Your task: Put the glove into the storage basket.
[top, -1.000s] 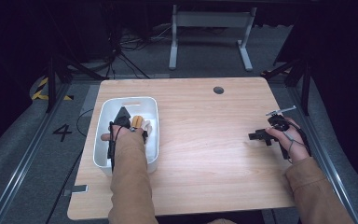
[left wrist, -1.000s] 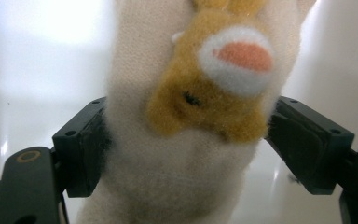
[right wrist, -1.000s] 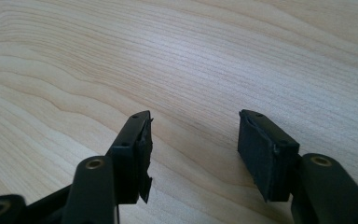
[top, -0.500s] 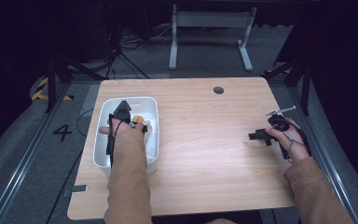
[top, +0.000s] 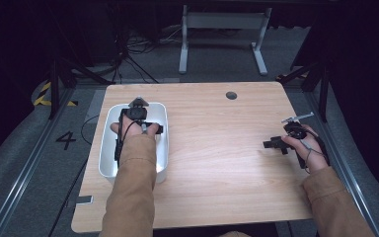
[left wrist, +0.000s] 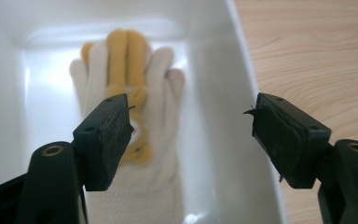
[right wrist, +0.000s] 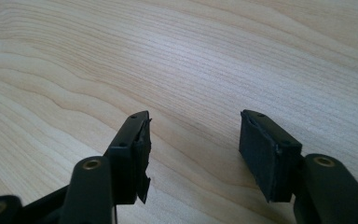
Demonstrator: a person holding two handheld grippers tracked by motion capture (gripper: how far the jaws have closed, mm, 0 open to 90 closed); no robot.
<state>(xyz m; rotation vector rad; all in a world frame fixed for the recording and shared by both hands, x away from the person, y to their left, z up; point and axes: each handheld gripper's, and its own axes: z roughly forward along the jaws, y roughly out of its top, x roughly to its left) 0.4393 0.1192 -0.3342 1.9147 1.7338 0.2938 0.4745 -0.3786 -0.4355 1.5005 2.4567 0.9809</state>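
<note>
Left tool [left wrist: 191, 135] above white tub [left wrist: 214, 70], jaws apart and just closing in, gripping nothing; white-and-yellow glove [left wrist: 126, 93] flat inside tub. Right tool [right wrist: 193, 144] well apart from tub, open, empty, over worktop [right wrist: 214, 56].

Setting was a lab-type recording bay. A bare wooden table [top: 217, 148] stood on grey floor carpet; cables [top: 128, 54], black stands [top: 59, 84] and hazard tape [top: 44, 96] surrounded it.

Tan sleeves [top: 131, 197] covering both forearms, black grippers with brass-ringed screw holes, frayed black pads lining the fingers [left wrist: 106, 135], black cable trailing.
</note>
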